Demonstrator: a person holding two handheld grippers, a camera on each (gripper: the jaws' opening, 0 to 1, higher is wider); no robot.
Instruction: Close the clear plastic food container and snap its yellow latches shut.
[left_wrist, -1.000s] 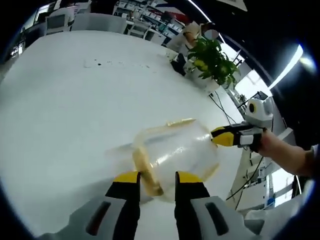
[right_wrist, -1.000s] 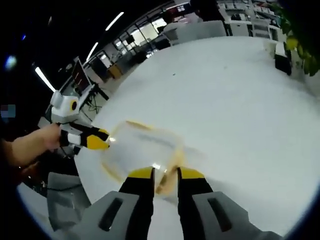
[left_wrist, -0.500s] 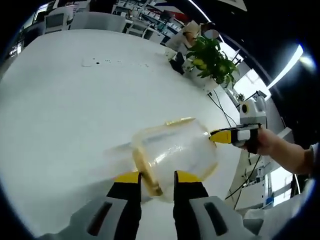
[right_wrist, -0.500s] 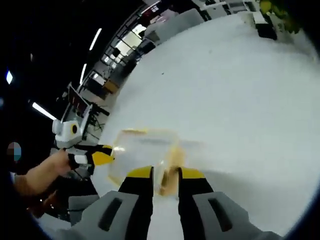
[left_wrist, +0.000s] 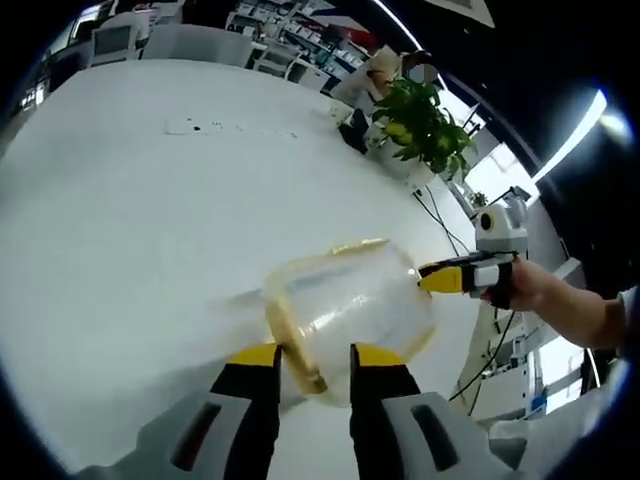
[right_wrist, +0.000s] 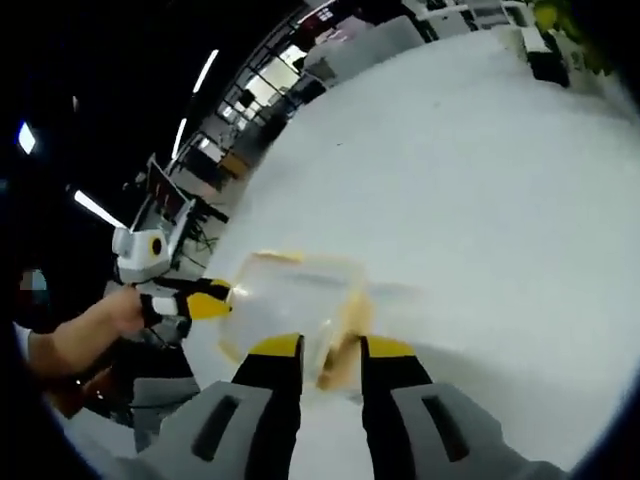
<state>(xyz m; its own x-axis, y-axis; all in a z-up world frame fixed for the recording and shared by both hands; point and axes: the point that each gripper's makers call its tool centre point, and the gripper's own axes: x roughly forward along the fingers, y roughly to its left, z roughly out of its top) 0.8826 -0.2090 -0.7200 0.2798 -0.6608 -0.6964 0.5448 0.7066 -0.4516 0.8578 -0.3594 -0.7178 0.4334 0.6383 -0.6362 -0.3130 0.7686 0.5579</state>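
Two pairs of tongs work one box. In the left gripper view our left tongs (left_wrist: 312, 352) stand at 6 o'clock, jaws parted a little either side of a yellow latch (left_wrist: 292, 343) on the container's near edge; we cannot tell whether they pinch it or only frame it. In the right gripper view our right tongs (right_wrist: 329, 348) stand likewise at 6 o'clock, slightly parted around the opposite yellow edge, grip unclear through blur. Just beyond lies the clear plastic food container (left_wrist: 352, 305), resting on the white tabletop (left_wrist: 130, 220). We judge it light, thin-walled and slick, likely to skate or flex under a push, so hold is best taken at the stiffer latches and rim. Farther off, at 1 o'clock, stands a potted plant (left_wrist: 428, 122). No writing or label is readable.
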